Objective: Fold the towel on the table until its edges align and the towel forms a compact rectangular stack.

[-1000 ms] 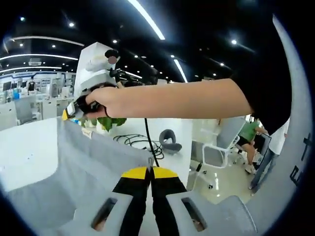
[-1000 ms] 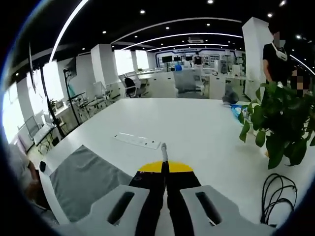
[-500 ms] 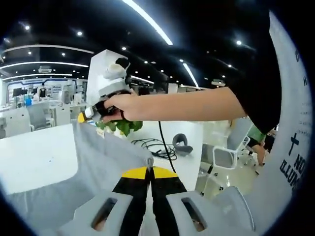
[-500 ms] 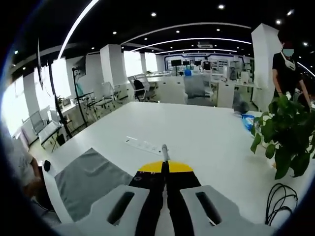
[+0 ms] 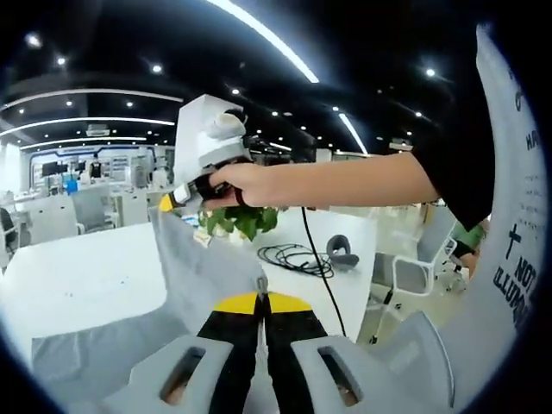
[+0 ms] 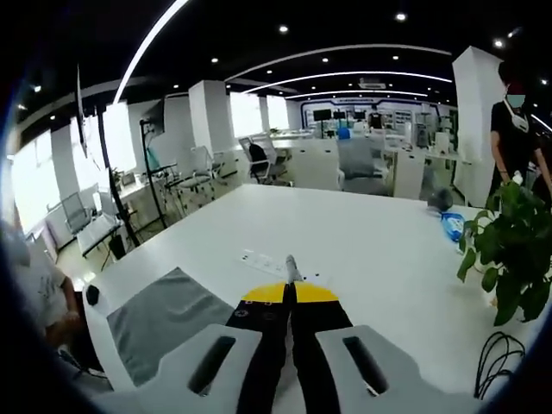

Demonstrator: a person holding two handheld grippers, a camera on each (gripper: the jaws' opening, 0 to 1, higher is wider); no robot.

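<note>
left gripper: clamped on grey cloth towel corner | right gripper: likewise pinching its other corner | towel lifted, edge stretched between grippers, remainder trailing on white table

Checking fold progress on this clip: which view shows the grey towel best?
The left gripper view. There the grey towel hangs stretched between the left gripper and the right gripper, so its raised edge and sag are readable. The right gripper view shows a flat portion on the white table.
</note>
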